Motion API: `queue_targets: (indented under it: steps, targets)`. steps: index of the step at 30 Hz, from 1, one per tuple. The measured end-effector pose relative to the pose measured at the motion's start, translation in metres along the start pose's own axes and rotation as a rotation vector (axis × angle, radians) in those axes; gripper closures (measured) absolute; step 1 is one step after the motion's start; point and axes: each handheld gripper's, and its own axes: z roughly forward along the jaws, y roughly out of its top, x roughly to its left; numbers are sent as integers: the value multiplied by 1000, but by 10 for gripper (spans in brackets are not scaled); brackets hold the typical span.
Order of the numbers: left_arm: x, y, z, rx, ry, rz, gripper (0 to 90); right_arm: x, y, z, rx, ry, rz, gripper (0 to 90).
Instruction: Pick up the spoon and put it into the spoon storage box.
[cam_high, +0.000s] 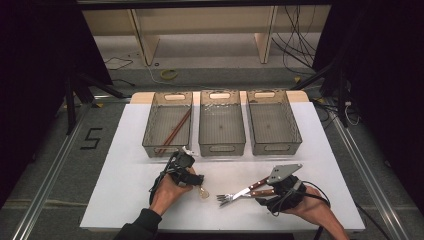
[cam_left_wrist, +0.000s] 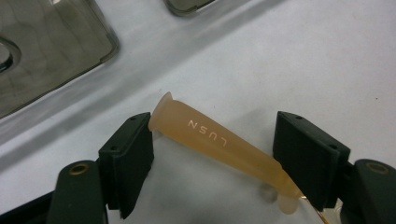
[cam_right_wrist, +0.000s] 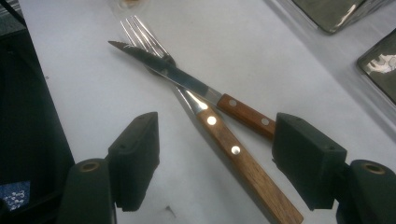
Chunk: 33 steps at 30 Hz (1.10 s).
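Note:
An amber translucent handle (cam_left_wrist: 210, 135) marked LUSN lies slantwise on the white table between the jaws of my left gripper (cam_left_wrist: 212, 158). Its flared end touches the left pad and its narrow end runs down by the right pad; the jaws stand wide, with no squeeze showing. In the high view this piece (cam_high: 203, 192) lies just right of my left gripper (cam_high: 196, 183). A wood-handled knife (cam_right_wrist: 247, 116) lies crossed over a wood-handled fork (cam_right_wrist: 238, 158). My right gripper (cam_right_wrist: 215, 158) is open astride both handles, touching neither, also seen as right gripper (cam_high: 261, 191).
Three smoky clear bins stand in a row at the far side: the left bin (cam_high: 150, 135) holds brown chopsticks (cam_high: 176, 131), beside it the middle bin (cam_high: 222, 147) and the right bin (cam_high: 295, 135). The table's near edge (cam_high: 220, 229) runs just behind both hands.

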Motion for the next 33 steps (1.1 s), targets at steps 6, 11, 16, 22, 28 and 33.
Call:
queue_targets:
  steps: [6,11,16,22,28,33]
  targets:
    - [2,0,-1,6,-5,17,325,0,0,0,5,-4,0,330]
    - [4,1,-2,7,0,28,394,0,0,-1,2,-3,1,330]
    - [5,1,-3,0,-3,32,508,1,0,0,5,-2,-2,331]
    - [7,1,-4,1,-11,37,577,0,0,1,8,-2,-3,332]
    - [8,1,-4,-2,-19,42,649,1,0,1,7,-1,-6,334]
    - [9,0,-5,-15,-34,62,712,1,0,1,10,-1,-7,334]
